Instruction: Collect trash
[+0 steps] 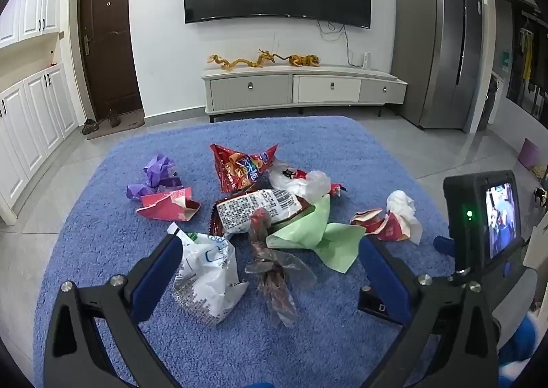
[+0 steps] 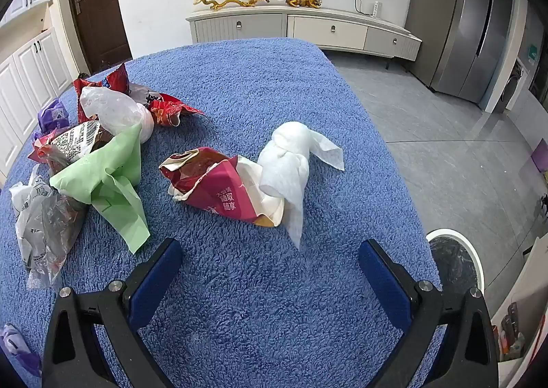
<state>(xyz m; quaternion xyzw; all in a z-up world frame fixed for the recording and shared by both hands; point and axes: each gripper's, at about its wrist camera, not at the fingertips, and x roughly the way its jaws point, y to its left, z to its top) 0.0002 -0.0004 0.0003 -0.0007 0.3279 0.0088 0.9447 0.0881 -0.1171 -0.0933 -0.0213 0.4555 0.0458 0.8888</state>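
While both grippers (left [image 1: 270, 271], right [image 2: 270, 271]) gape empty, wrappers [image 1: 255, 210] litter blue rug [image 2: 257, 79], bin [image 2: 455, 261] beside.

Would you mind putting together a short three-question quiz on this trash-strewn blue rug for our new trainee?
1. True or false: both grippers are holding trash.
2. Which piece lies closest in front of the right gripper: A) the purple wrapper, B) the white tissue, C) the red snack bag?
3. Fill in: the round white bin shows at the lower ______ edge of the right wrist view.

Key
1. False: the left gripper and the right one stand wide open over the blue rug, nothing between the fingers.
2. B: the tissue, beside the crumpled pink-red carton.
3. right
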